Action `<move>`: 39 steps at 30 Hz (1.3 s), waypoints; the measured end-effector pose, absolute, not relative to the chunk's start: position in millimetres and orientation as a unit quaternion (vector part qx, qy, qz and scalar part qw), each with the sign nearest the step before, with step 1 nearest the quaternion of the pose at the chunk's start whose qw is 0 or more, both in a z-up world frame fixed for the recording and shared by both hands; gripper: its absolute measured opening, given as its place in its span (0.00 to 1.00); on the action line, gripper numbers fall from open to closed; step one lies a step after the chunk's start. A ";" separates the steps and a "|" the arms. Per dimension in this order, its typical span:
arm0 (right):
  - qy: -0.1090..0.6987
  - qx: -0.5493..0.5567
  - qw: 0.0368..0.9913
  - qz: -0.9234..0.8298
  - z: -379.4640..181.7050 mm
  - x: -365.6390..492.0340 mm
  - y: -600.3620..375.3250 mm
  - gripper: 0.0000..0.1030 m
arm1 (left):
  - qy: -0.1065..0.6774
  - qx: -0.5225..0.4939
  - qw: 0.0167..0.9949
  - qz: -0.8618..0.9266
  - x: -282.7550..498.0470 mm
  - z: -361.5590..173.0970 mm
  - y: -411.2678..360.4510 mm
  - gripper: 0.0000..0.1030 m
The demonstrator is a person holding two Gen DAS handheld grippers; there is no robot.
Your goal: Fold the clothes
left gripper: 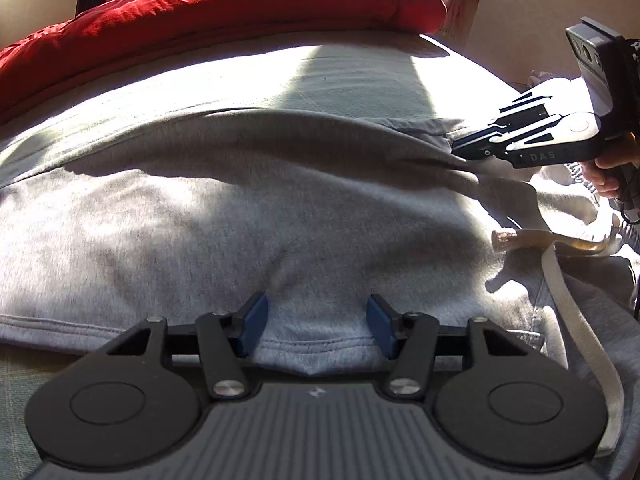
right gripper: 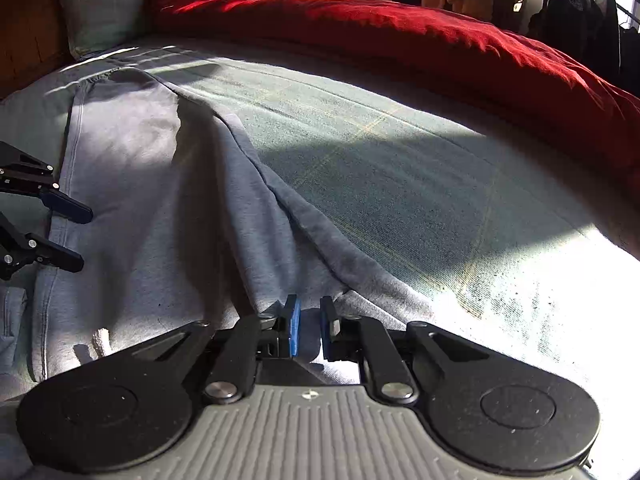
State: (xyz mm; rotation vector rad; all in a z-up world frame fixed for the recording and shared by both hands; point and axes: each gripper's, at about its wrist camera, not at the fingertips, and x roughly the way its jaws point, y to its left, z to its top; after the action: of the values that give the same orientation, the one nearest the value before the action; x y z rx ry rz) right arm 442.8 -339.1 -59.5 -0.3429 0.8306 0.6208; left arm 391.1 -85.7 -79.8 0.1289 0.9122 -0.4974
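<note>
I am seeing the grey garment (right gripper: 152, 208) lying lengthwise along the bed (right gripper: 400, 168). My right gripper (right gripper: 310, 326) is pinching its edge; my left gripper (left gripper: 316, 326) is hanging half open over the hem.

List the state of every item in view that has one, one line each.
Grey garment: spread on the bed, one edge lifted into a ridge.
Left gripper: open, hem between its pads, not pinched.
Right gripper: shut on the garment's edge.
Red duvet: bunched along the far side.
Drawstring: lying loose.
Bed cover: flat, partly sunlit.
</note>
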 end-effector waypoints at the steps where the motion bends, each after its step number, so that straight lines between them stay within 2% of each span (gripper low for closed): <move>1: 0.390 -0.166 0.856 0.296 -55.8 443.7 -340.1 0.12 | 0.436 0.062 0.866 -0.238 391.1 -79.8 -85.6 0.55; 4: 0.373 -0.174 0.862 0.296 -45.8 448.7 -344.7 0.18 | 0.436 0.062 0.866 -0.238 391.4 -79.7 -85.4 0.55; 6: 0.356 -0.182 0.869 0.290 -41.4 456.6 -351.0 0.42 | 0.436 0.063 0.866 -0.238 391.9 -79.7 -85.3 0.55; 7: 0.348 -0.186 0.873 0.288 -39.2 460.6 -354.1 0.45 | 0.436 0.062 0.866 -0.237 392.0 -79.8 -85.3 0.55; 13: 0.374 -0.149 0.871 0.283 -68.8 483.8 -366.0 0.47 | 0.435 0.065 0.866 -0.239 393.5 -80.1 -87.5 0.60; 18: 0.360 -0.147 0.876 0.284 -74.8 470.4 -360.2 0.47 | 0.445 0.067 0.862 -0.232 398.2 -78.9 -91.9 0.61; 22: 0.360 -0.163 0.874 0.283 -73.1 464.9 -354.6 0.43 | 0.448 0.073 0.862 -0.225 398.4 -78.5 -95.9 0.61; 24: 0.359 -0.175 0.872 0.285 -71.8 460.4 -351.5 0.31 | 0.449 0.073 0.862 -0.223 398.7 -78.2 -96.7 0.61; 27: 0.340 -0.213 0.874 0.275 -71.7 448.9 -344.7 0.20 | 0.450 0.075 0.862 -0.220 399.0 -78.6 -97.4 0.62; 35: 0.291 -0.283 0.887 0.220 -72.5 434.6 -329.3 0.14 | 0.461 0.079 0.859 -0.208 403.5 -75.8 -103.4 0.63; 39: 0.278 -0.281 0.899 0.190 -67.1 442.5 -333.5 0.12 | 0.452 0.094 0.862 -0.208 400.9 -62.1 -110.2 0.61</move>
State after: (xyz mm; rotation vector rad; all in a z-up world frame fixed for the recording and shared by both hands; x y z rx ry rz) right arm 442.5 -333.5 -67.1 -0.5817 0.5755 0.3942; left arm 400.9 -110.2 -62.1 0.1965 0.9488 -0.4354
